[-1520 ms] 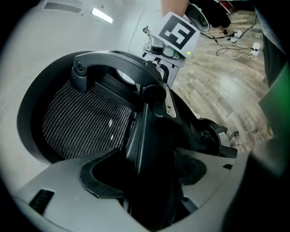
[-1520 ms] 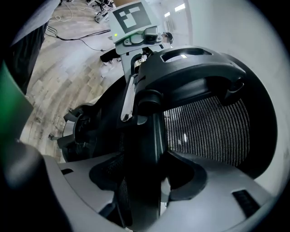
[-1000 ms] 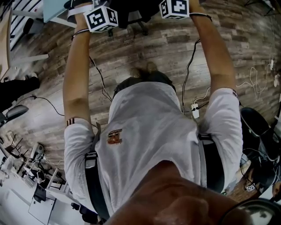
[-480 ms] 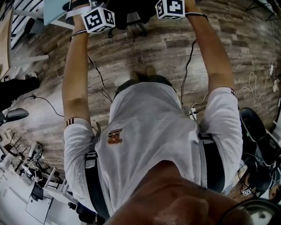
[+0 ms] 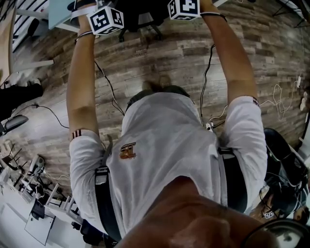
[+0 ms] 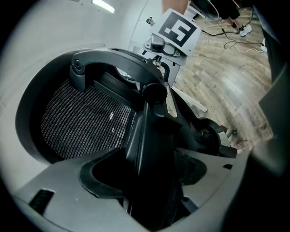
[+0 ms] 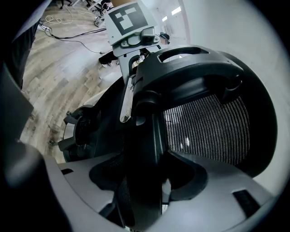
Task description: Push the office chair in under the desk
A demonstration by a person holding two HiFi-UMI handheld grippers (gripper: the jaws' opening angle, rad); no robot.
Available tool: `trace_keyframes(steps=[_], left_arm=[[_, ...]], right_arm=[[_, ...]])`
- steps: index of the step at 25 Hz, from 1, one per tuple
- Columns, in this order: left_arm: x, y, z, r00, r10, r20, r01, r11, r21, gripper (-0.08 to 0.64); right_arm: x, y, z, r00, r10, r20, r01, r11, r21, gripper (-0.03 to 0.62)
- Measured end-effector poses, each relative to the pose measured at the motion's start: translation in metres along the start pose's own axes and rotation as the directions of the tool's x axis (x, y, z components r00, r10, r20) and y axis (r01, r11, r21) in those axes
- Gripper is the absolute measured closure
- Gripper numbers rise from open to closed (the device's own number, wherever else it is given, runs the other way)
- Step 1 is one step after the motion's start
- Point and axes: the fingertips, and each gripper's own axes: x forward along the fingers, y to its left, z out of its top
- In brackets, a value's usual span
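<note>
At arm's length ahead, on the wood-plank floor (image 5: 184, 53), the black mesh-backed office chair (image 7: 204, 122) stands beside the pale surface (image 5: 60, 9); the left hand-held gripper (image 6: 152, 181) and right hand-held gripper (image 7: 140, 181) each pinch an edge of its backrest; the shirt emblem (image 5: 127, 151) is too small to read

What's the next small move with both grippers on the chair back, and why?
Probably a short, even push straight forward with both arms. The left gripper and right gripper are each shut on an edge of the chair back, and the chair base shows on open floor near the desk edge, so it looks not fully under.
</note>
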Motion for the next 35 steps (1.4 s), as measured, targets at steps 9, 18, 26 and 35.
trace_keyframes(steps=[9,18,26,35], left_arm=[[0.009,0.008,-0.019,1.0,-0.011,0.009,0.011,1.0,0.008,0.216],[0.013,0.01,-0.027,1.0,-0.009,0.013,0.008,1.0,0.011,0.216],[0.004,0.008,-0.022,1.0,-0.007,0.01,0.006,1.0,0.03,0.216],[-0.05,0.017,0.004,0.996,0.044,0.081,-0.037,0.995,-0.091,0.215]], right_arm=[[0.014,-0.004,0.011,1.0,0.003,0.0,-0.003,1.0,0.015,0.331],[0.021,-0.002,0.015,1.0,0.01,-0.009,-0.009,1.0,0.007,0.331],[0.011,-0.004,0.016,0.999,0.039,-0.034,-0.039,0.999,0.002,0.331],[-0.04,-0.016,0.023,1.0,0.014,-0.001,-0.013,0.997,0.082,0.331]])
